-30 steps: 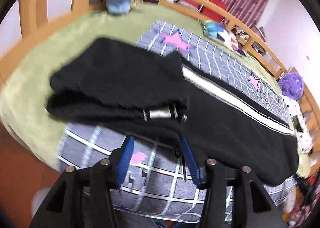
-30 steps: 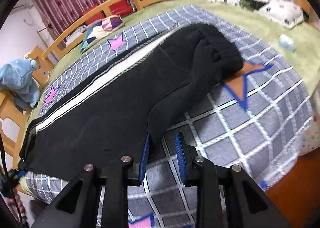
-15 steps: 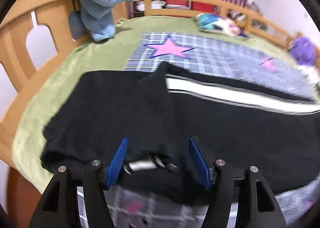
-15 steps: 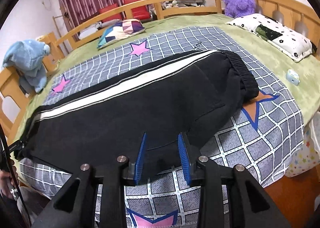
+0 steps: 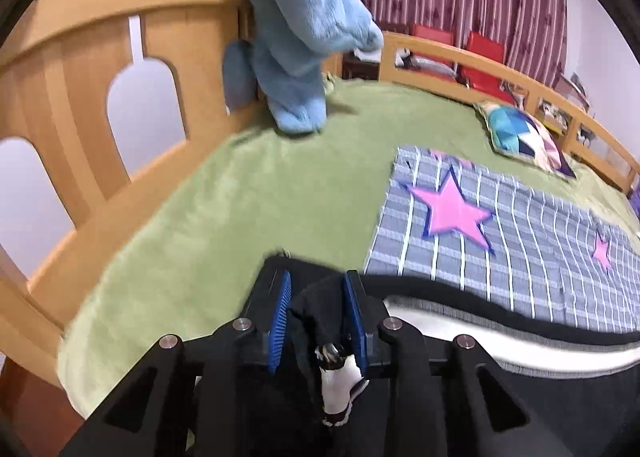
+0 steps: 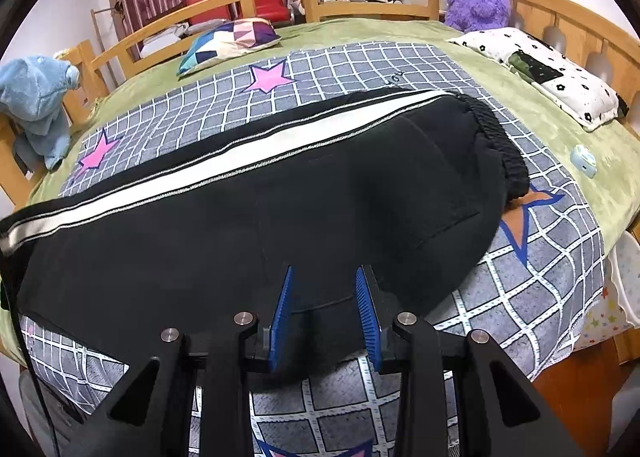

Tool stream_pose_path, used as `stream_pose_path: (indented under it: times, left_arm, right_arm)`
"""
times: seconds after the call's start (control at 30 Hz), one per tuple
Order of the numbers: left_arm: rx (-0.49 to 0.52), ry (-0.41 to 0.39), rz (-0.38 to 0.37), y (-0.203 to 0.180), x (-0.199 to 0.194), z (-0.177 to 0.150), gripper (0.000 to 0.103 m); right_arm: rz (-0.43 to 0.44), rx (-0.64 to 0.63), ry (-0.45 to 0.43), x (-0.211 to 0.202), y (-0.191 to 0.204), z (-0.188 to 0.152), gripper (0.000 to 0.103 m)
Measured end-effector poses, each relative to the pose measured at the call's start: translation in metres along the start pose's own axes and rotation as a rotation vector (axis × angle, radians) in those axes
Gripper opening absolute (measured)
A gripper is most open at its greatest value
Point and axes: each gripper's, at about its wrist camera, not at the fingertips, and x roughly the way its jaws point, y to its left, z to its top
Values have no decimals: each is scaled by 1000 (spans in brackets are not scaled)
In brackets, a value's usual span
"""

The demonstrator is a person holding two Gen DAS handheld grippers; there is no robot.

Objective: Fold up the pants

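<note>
Black pants (image 6: 256, 217) with a white side stripe lie lengthwise across the grey checked blanket, legs folded one on the other, elastic waistband at the right. My right gripper (image 6: 325, 277) is open, its blue pads over the pants' near edge, holding nothing. My left gripper (image 5: 316, 285) is shut on the pants' cuff end (image 5: 320, 317), with black cloth and a bit of white stripe bunched between its blue pads, at the blanket's left end over the green bedcover.
The checked blanket (image 6: 540, 281) with pink stars covers a green bed (image 5: 240, 201) ringed by a wooden rail (image 5: 80, 69). A blue plush (image 5: 296, 29) hangs on the rail at left. A patchwork cushion (image 6: 232, 37), purple plush (image 6: 476, 1), dotted pillow (image 6: 560, 73) lie beyond.
My left gripper has closed on the cuff end and moved over it toward the bed's left end. My right gripper has shifted a little farther over the pants' near edge and stays open.
</note>
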Motion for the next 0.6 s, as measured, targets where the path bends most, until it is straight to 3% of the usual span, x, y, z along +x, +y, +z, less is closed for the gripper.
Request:
stream_pose_path:
  times: [0.27, 0.4, 0.6]
  left_arm:
    - [56, -35, 10, -23, -26, 0, 28]
    - [62, -55, 20, -28, -44, -9, 44]
    - [42, -55, 62, -15, -61, -18, 55]
  right_arm:
    - [16, -3, -2, -4, 4, -5, 32]
    - [28, 8, -13, -11, -4, -9, 32]
    - [47, 25, -22, -17, -19, -14, 32]
